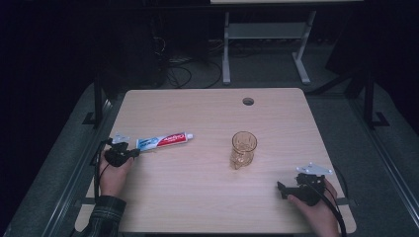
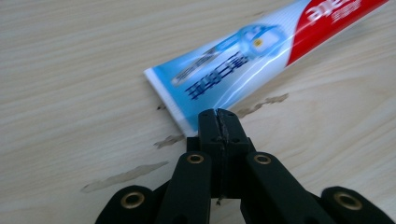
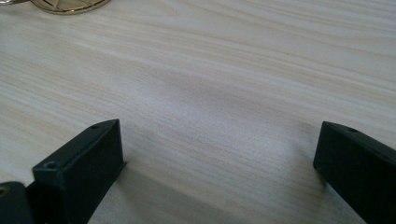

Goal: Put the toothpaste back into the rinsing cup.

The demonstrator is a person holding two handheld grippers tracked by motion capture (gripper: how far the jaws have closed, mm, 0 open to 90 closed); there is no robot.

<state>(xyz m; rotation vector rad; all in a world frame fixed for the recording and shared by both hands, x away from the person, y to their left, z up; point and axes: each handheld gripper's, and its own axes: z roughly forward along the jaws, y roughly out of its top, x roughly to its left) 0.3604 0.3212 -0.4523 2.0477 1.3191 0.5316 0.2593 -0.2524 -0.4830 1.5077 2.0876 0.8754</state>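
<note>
Left gripper: your black two-jaw left gripper [image 1: 133, 154] sits at the table's 9 o'clock edge, held in your left hand [image 1: 112, 175]. Its jaws are pressed together, and in the left gripper view [image 2: 218, 114] their tips meet at the flat crimped corner of the tube; whether they pinch that edge or only touch it, you cannot tell.

Toothpaste tube: the flat blue, white and red plastic toothpaste tube [image 1: 163, 140] lies on its side just to the 3 o'clock side of that gripper. Its long axis runs across the table, tilted slightly away from you; the white cap points toward 2 o'clock and the crimped blue tail [image 2: 224, 79] points back at your left gripper.

Glass: the amber faceted drinking glass [image 1: 243, 149] stands upright near the table's centre, well apart from the tube and from both grippers.

Right gripper: your black right gripper [image 1: 281, 189] rests at about 4 o'clock, under your right hand [image 1: 318, 210], pointing toward 9 o'clock. In the right gripper view [image 3: 217, 154] its jaws are spread wide with nothing but bare wood between them.

Table: the pale wood-grain tabletop [image 1: 207, 197] has a round cable hole [image 1: 248, 101] toward 12 o'clock.
</note>
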